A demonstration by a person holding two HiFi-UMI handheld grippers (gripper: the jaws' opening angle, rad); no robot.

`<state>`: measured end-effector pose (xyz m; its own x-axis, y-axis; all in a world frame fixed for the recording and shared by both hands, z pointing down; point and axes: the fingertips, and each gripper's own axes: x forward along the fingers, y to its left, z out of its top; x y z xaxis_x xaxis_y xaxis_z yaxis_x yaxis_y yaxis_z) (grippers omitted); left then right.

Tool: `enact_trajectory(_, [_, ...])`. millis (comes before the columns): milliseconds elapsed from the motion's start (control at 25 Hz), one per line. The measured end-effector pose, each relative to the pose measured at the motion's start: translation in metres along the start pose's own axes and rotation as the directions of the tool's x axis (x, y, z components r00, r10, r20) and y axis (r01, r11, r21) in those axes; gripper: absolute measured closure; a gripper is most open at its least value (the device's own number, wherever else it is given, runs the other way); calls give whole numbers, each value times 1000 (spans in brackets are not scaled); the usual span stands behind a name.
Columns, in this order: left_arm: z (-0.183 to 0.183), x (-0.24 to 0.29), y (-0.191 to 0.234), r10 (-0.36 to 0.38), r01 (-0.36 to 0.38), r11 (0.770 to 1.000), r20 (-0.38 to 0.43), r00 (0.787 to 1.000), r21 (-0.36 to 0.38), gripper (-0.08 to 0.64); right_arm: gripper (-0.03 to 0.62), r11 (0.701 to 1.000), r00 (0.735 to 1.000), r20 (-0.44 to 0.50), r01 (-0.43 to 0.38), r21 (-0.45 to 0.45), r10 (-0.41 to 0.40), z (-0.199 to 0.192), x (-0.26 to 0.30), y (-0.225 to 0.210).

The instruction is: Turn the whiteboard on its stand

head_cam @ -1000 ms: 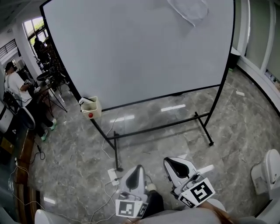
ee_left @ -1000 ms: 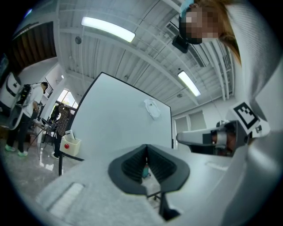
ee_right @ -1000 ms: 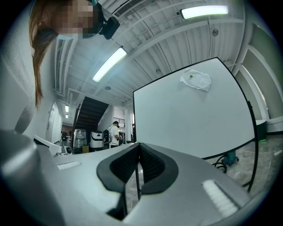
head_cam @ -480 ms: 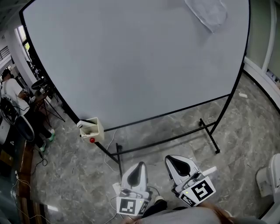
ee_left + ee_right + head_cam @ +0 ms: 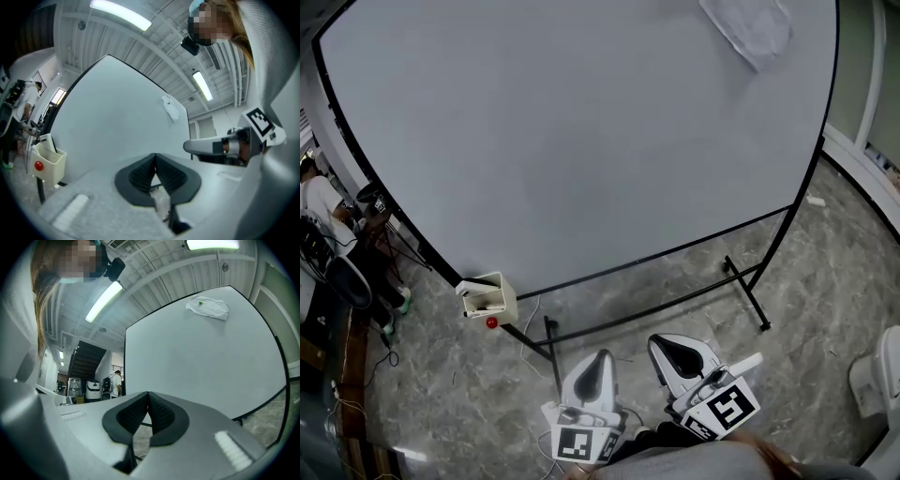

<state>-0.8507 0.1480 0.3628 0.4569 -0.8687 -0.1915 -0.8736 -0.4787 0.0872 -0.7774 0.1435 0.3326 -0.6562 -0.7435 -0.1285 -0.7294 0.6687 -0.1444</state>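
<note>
We hold both grippers low and close to our body, neither touching anything. The left gripper has its jaws pressed together with nothing between them, and the right gripper is likewise closed and empty. The whiteboard stands ahead of and above both grippers, well apart from them, its black-framed panel filling most of what lies beyond the jaws. Its stand runs across the floor just ahead of the fingertips, with one foot ahead and to the right of the right gripper. A cream holder box with a red knob hangs at the frame's lower corner, ahead and to the left of the left gripper, and a white cloth lies on the board far above the right gripper. We judge the turn has not begun, since no jaw is on the frame. Several things could go wrong from here. Closed jaws pushed against the smooth panel could skid rather than rotate it. If the board does pivot, its lower edge may swing toward us and strike the grippers. The cloth could slide off, and the holder box could tip out its contents as that corner rises. A push applied off-centre might also shift the whole stand, dragging it onto the cables ahead of the left gripper.
</note>
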Motion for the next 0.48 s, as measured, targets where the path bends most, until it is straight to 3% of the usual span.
enact_trajectory(480, [-11, 29, 0, -40, 40, 999, -17, 999, 30, 565, 592, 999, 999, 3, 43, -6, -43, -1, 5, -33])
